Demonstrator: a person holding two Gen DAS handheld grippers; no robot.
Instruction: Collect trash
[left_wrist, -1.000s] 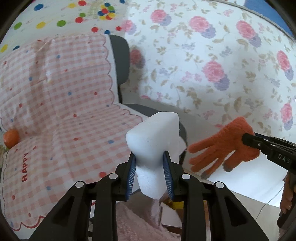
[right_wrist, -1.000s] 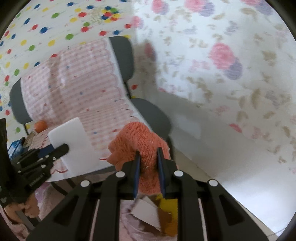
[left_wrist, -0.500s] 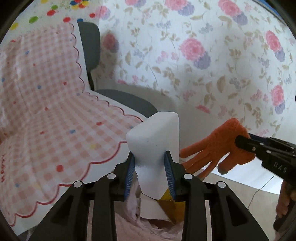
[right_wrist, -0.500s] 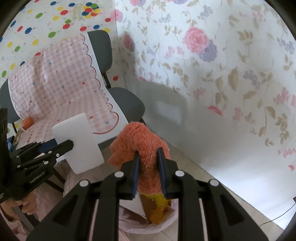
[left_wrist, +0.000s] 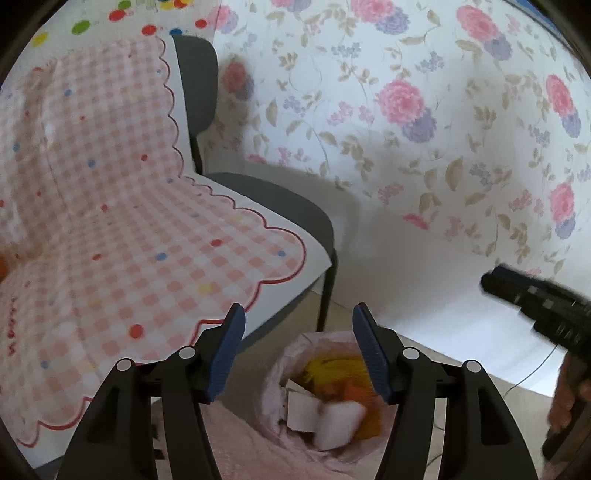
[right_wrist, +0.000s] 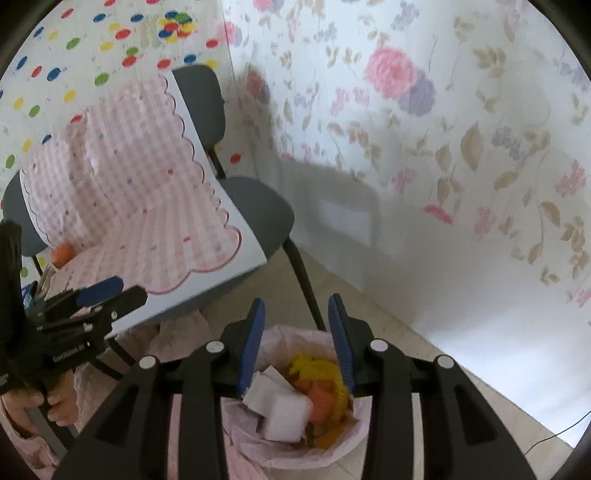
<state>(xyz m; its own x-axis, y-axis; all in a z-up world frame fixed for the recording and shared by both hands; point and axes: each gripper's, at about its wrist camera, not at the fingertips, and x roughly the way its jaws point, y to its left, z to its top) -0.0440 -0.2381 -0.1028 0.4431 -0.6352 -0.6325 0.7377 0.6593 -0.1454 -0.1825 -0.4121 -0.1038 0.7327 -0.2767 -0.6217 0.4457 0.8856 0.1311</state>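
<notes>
A pink-lined trash bag (left_wrist: 280, 373) (right_wrist: 240, 435) stands on the floor below both grippers. Inside it lie a white foam block (left_wrist: 338, 424) (right_wrist: 286, 417), an orange glove (left_wrist: 354, 391) (right_wrist: 319, 398), a white card and yellow scraps. My left gripper (left_wrist: 298, 317) hangs above the bag, its jaws opening and nothing between them. My right gripper (right_wrist: 295, 314) also hovers over the bag, jaws opening and empty. Each gripper shows in the other's view: the right one (left_wrist: 517, 291) at the right edge, the left one (right_wrist: 107, 291) at the left.
A dark grey chair (left_wrist: 280, 206) (right_wrist: 258, 206) draped with a pink checked cloth (left_wrist: 122, 229) (right_wrist: 140, 192) stands just left of the bag. An orange ball (right_wrist: 62, 254) rests on the seat. Flowered wallpaper (left_wrist: 424, 110) covers the wall behind. A thin cable (right_wrist: 565, 428) lies on the floor at right.
Both grippers opened. The foam block left my left gripper and the orange glove left my right one; both now lie in the bag. Both hands shifted slightly toward the bag.
</notes>
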